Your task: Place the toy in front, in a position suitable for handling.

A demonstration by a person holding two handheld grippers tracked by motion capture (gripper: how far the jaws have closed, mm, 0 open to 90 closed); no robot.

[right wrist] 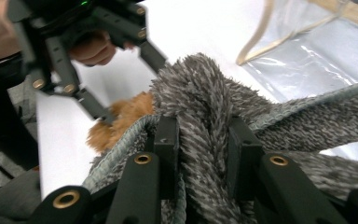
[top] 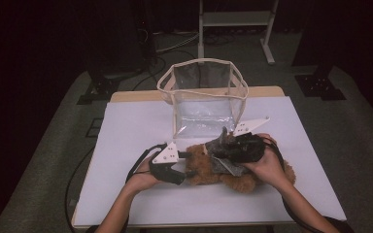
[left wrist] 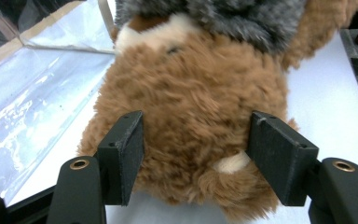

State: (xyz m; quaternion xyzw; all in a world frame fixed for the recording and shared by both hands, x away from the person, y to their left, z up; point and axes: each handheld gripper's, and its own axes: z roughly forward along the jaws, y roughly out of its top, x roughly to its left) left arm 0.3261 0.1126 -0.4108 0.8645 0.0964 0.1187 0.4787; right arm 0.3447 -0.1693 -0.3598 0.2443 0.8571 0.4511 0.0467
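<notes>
So we've got the brown teddy bear point(top: 209, 167) lying on its side on the white table point(top: 126, 126), just in front of the clear plastic bag point(top: 204, 97) that stands open behind it, and it's wearing or wrapped in a grey knitted garment point(top: 223, 153) around the middle. Our left gripper point(top: 187, 164) sits at the bear's left end, jaws partly open with both pads pressed into the fur on either side of the plush body (in the left gripper view the pile bulges around the pads point(left wrist: 123, 156), so we'd call that a grip, though a light one). Our right gripper point(right wrist: 200, 154) is over the bear on the side toward the bag, jaws nearly together and pinching a bunched fold of the grey knit. Handling-wise we reckon the bear is light and very squashy, so it won't break, but it gives under the pads and can sag or roll out if we only catch fur. Better to bite deep across a limb or the narrow part of the body than skim the pile. The knit is soft, stretchy and floppy, so it'll drag and stretch before it moves, and a thick gathered fold like the one we've got is the safest hold. The bag looks thin and slippery and stands near enough to the bear to get knocked over.
</notes>
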